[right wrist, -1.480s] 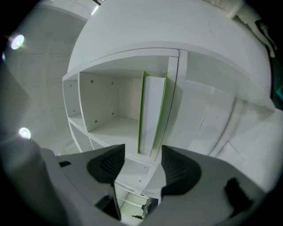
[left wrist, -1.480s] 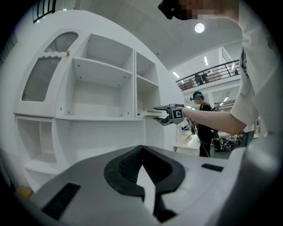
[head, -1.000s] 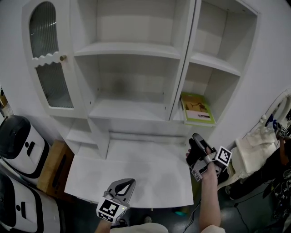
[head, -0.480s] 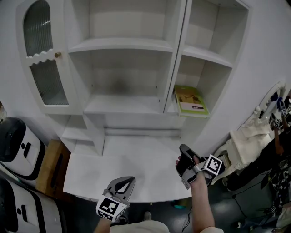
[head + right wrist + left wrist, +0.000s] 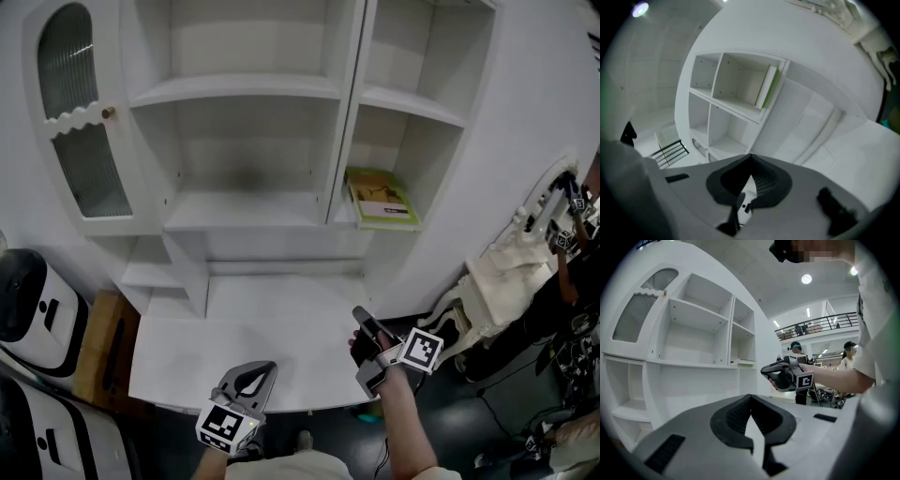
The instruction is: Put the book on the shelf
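The green book (image 5: 380, 199) lies flat on the lower shelf of the cabinet's right-hand compartment; it shows as a green-edged slab (image 5: 768, 86) in the right gripper view and as a thin sliver (image 5: 743, 362) in the left gripper view. My right gripper (image 5: 360, 316) hovers over the desk's right front corner, well below the book. It is shut with nothing between its jaws. My left gripper (image 5: 266, 368) hangs at the desk's front edge, also shut and empty. From the left gripper view, the right gripper (image 5: 764, 371) appears off to the right.
The white cabinet (image 5: 248, 89) has bare shelves and a glass-paned door (image 5: 75, 122) swung open at left. A white desk top (image 5: 253, 328) juts out below. White-and-black appliances (image 5: 23, 309) stand on the floor at left, a cloth-draped chair (image 5: 502, 272) at right.
My right gripper has drawn back from the shelf, down and to the left over the desk corner. The book stays on the shelf. The left gripper has barely moved.
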`<state>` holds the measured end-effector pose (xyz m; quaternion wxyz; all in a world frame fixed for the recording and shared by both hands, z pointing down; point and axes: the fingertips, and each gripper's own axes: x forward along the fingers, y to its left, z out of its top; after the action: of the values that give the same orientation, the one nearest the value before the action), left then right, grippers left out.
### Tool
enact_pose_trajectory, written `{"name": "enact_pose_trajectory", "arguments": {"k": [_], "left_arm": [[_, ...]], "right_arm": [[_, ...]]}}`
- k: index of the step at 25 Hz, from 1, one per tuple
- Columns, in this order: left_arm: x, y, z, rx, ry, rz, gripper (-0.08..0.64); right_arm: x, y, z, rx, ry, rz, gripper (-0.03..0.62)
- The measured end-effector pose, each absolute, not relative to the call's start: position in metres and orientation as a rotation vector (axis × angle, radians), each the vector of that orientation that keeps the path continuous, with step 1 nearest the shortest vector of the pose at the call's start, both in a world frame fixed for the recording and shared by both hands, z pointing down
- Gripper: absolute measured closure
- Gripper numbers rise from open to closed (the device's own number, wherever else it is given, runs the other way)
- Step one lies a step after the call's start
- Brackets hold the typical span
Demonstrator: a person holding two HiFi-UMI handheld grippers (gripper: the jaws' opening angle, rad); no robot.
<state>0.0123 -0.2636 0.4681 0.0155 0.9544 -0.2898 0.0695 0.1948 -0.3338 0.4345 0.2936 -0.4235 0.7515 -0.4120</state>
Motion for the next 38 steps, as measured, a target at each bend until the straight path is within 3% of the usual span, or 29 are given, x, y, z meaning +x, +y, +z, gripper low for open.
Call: {"name": "enact_pose_trajectory", "arguments": {"k": [4, 10, 15, 23, 38], "left_arm": [[0.015, -0.261, 0.467, 2.974, -0.889, 0.206, 0.551], [0.017, -0.257, 0.466, 2.978, -0.882, 0.209, 0.551], [0.014, -0.256, 0.466, 2.972, -0.896, 0.21, 0.551], [0.011, -0.256, 0.469, 2.949, -0.921, 0.197, 0.551], [0.011, -0.257, 0.474, 2.935, -0.92, 0.185, 0.551]], "right_arm": [[0.165, -0.319, 0.435, -1.252, 2.187, -0.973, 0.58], [0.121, -0.298, 0.443, -1.562, 2.544, -0.529, 0.58], [0.072, -0.281, 0.451, -1.526, 2.727, -0.255, 0.58], [0.035, -0.266, 0.48, -1.411, 2.837, -0.115, 0.58], [0.037, -0.262, 0.476, -1.489, 2.859, 0.004, 0.581]]}}
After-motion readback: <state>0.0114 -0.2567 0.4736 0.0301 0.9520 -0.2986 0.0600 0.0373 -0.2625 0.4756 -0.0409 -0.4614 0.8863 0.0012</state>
